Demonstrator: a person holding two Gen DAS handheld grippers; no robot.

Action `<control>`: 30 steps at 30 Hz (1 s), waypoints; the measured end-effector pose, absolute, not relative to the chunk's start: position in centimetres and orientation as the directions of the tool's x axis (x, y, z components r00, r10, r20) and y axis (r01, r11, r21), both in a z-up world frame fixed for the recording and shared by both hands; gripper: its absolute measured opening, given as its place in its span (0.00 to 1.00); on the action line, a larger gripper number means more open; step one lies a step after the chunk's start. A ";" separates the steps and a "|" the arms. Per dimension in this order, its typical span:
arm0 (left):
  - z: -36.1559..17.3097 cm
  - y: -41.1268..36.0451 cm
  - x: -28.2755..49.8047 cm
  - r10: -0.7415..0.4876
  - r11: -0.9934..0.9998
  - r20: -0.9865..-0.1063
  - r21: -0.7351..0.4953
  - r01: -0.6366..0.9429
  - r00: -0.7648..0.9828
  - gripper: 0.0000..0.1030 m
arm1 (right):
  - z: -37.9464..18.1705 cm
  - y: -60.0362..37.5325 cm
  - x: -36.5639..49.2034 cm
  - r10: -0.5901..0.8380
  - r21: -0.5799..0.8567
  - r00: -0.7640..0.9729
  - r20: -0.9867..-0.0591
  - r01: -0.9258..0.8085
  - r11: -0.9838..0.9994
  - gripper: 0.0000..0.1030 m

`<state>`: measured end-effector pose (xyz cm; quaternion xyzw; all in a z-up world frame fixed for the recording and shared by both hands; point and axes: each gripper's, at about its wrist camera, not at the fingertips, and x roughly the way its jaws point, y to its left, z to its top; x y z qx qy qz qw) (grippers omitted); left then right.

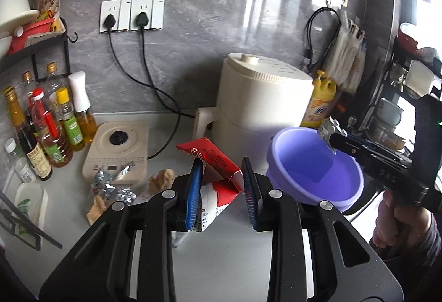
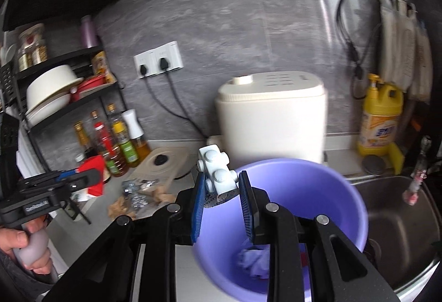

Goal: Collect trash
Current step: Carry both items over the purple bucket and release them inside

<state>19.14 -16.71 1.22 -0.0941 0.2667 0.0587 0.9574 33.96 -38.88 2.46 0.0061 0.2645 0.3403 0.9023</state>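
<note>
Gripping a crumpled red and white carton (image 1: 214, 177), the left gripper (image 1: 223, 191) holds it raised above the pale tabletop (image 1: 221, 252), its blue pads pressed against the carton's sides. Just to the right, the right gripper (image 2: 222, 199) is clenched on a pale blister pack (image 2: 218, 173) with round bubbles and a foil edge, poised over the rim of the purple basin (image 2: 317, 177), where crumpled trash already lies at the bottom. More litter remains on the tabletop: crushed foil (image 1: 113, 185) and tan paper scraps (image 1: 161, 180) near a cream appliance base (image 1: 118, 147). Behind stand a cream cooker (image 1: 262, 97), oil bottles (image 1: 55, 125) and a yellow detergent jug (image 2: 379, 119) beside the steel sink (image 2: 400, 219).
</note>
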 end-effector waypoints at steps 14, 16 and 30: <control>2.4 -20.6 22.1 -0.072 0.984 -0.471 -0.175 -0.013 0.879 0.28 | 3.7 -45.2 33.0 0.498 0.127 0.739 -0.453 -0.500 0.857 0.66; 2.0 -21.4 23.0 -0.105 0.983 -0.478 -0.181 0.019 0.872 0.28 | 3.7 -46.4 32.7 0.475 0.128 0.752 -0.456 -0.473 0.872 0.66; 1.7 -26.7 27.9 -0.269 0.959 -0.473 -0.210 0.189 0.839 0.47 | 2.9 -53.1 30.4 0.297 0.122 0.817 -0.495 -0.273 0.954 0.71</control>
